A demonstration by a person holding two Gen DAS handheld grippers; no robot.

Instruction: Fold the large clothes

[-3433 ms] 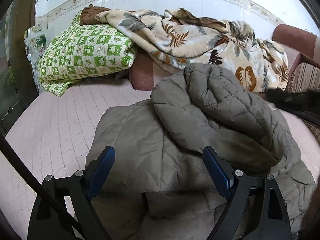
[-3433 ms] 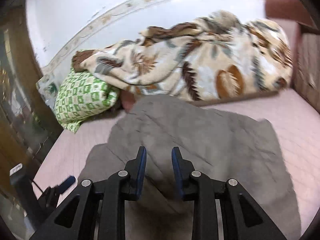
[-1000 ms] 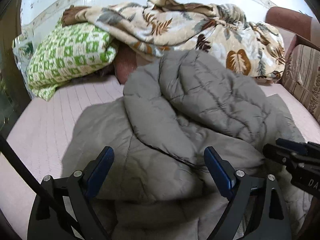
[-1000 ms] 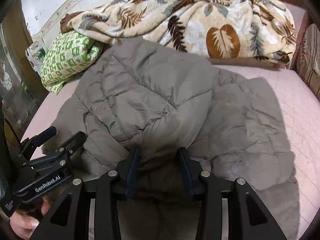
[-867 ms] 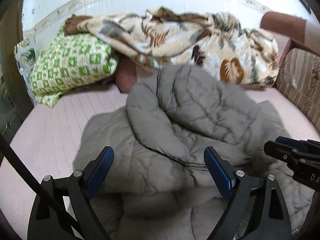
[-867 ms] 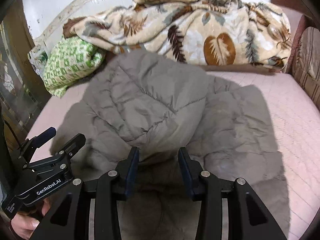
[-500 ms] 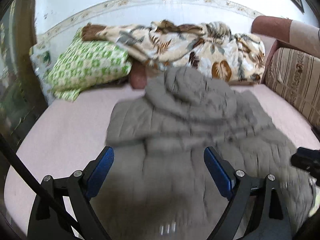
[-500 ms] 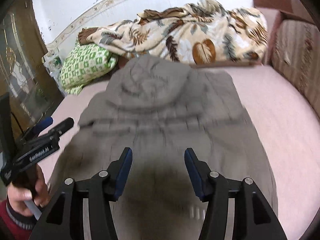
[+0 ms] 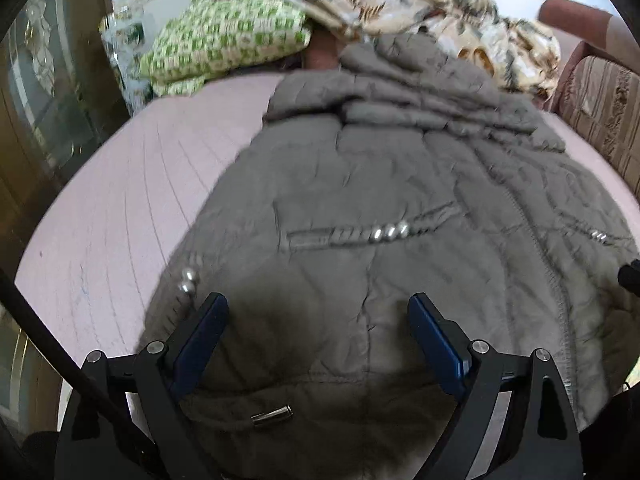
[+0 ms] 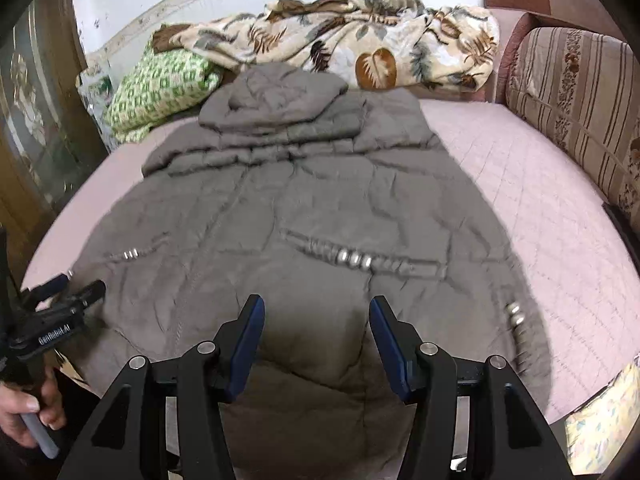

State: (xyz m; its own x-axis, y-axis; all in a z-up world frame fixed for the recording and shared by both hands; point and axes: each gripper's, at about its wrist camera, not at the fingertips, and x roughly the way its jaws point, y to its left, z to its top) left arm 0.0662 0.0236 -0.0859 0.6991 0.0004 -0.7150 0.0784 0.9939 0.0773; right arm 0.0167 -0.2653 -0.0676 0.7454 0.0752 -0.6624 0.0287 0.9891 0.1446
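Note:
A grey quilted hooded jacket lies spread front-up on the pink bed cover, with its hood at the far end by the pillows. Its pocket zips and metal snaps show. My left gripper hangs open and wide over the jacket's near left part, with nothing between its pads. My right gripper stands open over the near middle of the jacket, its pads clear of the cloth. In the right wrist view the left gripper shows at the jacket's left edge, held by a hand.
A green-and-white pillow and a leaf-print blanket are piled along the far wall. A striped sofa back runs along the right side. A dark wooden cabinet with glass stands at the left. Bare pink cover flanks the jacket.
Both grippers have pulled back toward the near edge. The jacket, bunched up a second ago, now lies stretched flat. The right jaws stand wider apart than before.

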